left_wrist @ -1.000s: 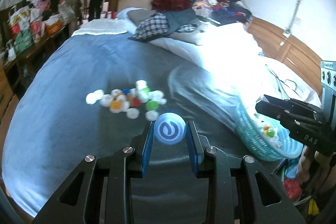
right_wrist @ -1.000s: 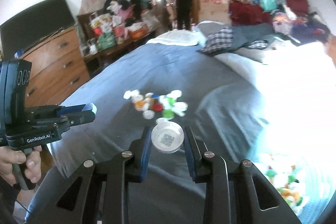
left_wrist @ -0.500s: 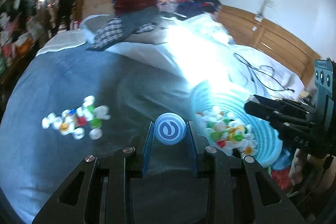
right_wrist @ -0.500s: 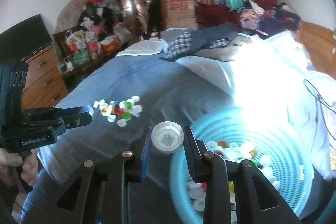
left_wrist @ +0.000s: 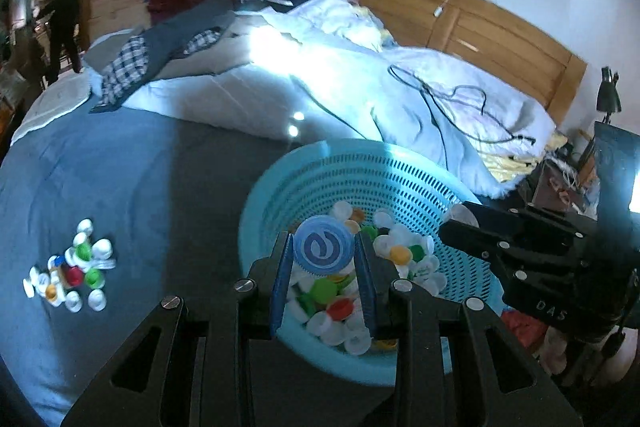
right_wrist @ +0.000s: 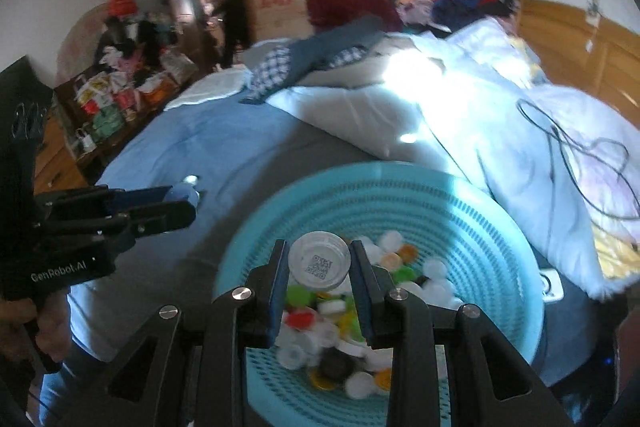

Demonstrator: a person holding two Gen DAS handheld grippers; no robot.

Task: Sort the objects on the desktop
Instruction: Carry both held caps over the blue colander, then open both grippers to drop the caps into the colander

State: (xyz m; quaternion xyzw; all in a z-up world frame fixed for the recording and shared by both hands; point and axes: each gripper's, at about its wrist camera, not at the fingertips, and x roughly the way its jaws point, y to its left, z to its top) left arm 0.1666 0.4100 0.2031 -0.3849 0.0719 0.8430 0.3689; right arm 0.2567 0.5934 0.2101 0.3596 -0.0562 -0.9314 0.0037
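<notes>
Here the left gripper (left_wrist: 323,269) is clamped on a blue cap (left_wrist: 323,246), which bears a white swirl mark and sits upright between the two blue pads. Directly beyond and below these jaws lies the turquoise basket (left_wrist: 360,171), its perforated wall rising on the far side. Loose caps in the basket (left_wrist: 404,259) show under and to the right of the jaws, in white, green, red and orange. To the left of the jaws, well apart from the basket, a small cluster of unsorted caps (left_wrist: 70,267) rests on the blue bedspread (left_wrist: 100,167).

The right gripper (right_wrist: 319,273) is clamped on a white cap (right_wrist: 319,259), open side toward the camera, with a printed code visible inside it. This cap hangs over the basket interior; more loose caps lie below and beyond the jaws. The basket rim curves around both sides of the jaws.

In the right wrist view the left gripper appears to the left of the jaws, over the bedspread just beside the basket, with a hand (right_wrist: 24,323) on its handle. In the left wrist view the right gripper enters from the right of the jaws, above the basket rim.

A white duvet (left_wrist: 360,87) with a black cable (left_wrist: 448,95) lies beyond the basket.
</notes>
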